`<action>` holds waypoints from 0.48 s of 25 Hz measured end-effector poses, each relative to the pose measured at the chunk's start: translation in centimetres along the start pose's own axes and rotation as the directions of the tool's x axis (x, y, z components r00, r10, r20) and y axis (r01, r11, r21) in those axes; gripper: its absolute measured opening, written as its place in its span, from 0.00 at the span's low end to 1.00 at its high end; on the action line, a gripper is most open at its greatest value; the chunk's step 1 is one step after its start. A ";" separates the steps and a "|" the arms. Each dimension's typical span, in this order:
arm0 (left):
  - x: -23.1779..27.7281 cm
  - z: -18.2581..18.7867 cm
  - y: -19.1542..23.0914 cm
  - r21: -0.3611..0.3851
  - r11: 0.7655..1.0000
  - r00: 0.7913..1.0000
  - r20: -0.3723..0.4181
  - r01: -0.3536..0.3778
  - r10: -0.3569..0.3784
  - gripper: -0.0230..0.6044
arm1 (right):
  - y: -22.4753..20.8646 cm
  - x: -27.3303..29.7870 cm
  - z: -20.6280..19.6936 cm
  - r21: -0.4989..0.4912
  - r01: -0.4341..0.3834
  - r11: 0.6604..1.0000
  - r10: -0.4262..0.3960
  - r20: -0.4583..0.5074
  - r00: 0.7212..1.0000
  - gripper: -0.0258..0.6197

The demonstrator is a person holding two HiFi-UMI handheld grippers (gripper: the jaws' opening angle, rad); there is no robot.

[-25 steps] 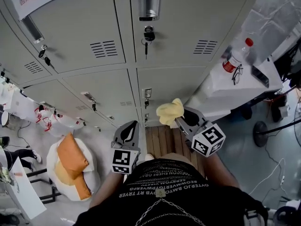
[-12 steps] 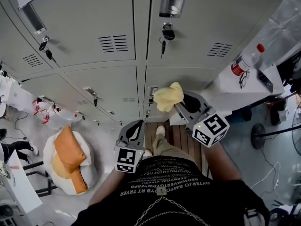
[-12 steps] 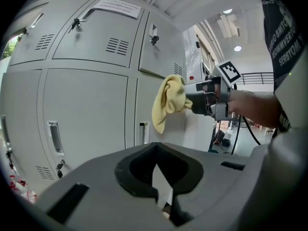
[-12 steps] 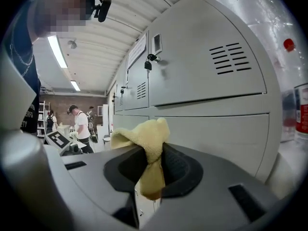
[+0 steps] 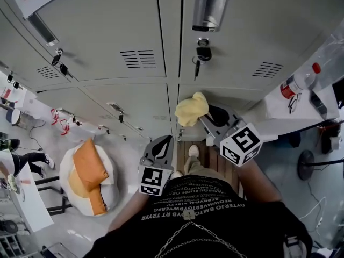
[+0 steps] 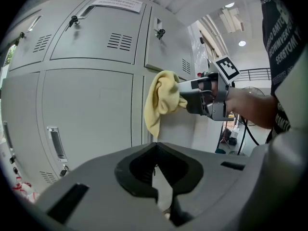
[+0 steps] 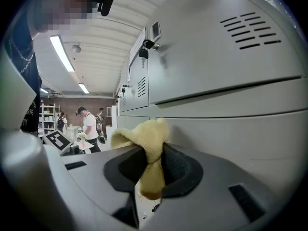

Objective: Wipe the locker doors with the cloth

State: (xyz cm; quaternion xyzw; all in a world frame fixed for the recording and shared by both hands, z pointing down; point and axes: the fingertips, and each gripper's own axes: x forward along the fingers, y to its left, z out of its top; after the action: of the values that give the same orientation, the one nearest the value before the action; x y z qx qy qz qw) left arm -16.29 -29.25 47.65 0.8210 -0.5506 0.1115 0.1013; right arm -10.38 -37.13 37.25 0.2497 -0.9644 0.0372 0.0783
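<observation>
Grey locker doors (image 5: pixel 107 26) fill the top of the head view. My right gripper (image 5: pixel 202 117) is shut on a yellow cloth (image 5: pixel 192 109) and holds it up close to the lower door (image 5: pixel 231 93) under the keyed lock. I cannot tell whether the cloth touches the metal. In the right gripper view the cloth (image 7: pixel 144 141) bunches between the jaws, with the door (image 7: pixel 231 129) just beyond. My left gripper (image 5: pixel 165 140) hangs lower, shut and empty, and looks at the cloth (image 6: pixel 161 102) and the right gripper (image 6: pixel 204 95) from the side.
A key (image 5: pixel 198 63) hangs in the lock under a metal handle (image 5: pixel 207 7). A white table (image 5: pixel 279 106) with a bottle (image 5: pixel 298 82) stands at the right. An orange and white cushion (image 5: pixel 88 176) lies on the floor at the left. My foot (image 5: pixel 192 152) is on wooden boards. People (image 7: pixel 89 126) stand far off.
The right gripper has lifted the cloth nearer to the keyed lock. A foot has come forward below the grippers. The left gripper has stayed low and shut.
</observation>
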 end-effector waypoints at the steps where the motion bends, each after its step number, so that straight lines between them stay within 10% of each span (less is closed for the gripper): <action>1: 0.3 0.0 0.0 -0.001 1.000 1.000 -0.004 0.000 0.000 0.05 | 0.0 0.5 0.2 -0.002 -0.012 1.000 0.012 0.003 1.000 0.16; 12: 4.1 0.2 0.7 -0.026 1.000 1.000 -0.018 0.000 0.000 0.05 | -0.8 3.5 0.4 -0.005 -0.091 0.996 0.091 -0.016 0.996 0.16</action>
State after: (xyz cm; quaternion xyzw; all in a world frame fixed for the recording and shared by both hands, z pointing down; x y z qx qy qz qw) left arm -15.43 -33.19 48.74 0.8186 -0.5511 0.1116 0.1169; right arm -13.06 -39.58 37.49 0.2051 -0.9742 0.0399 0.0850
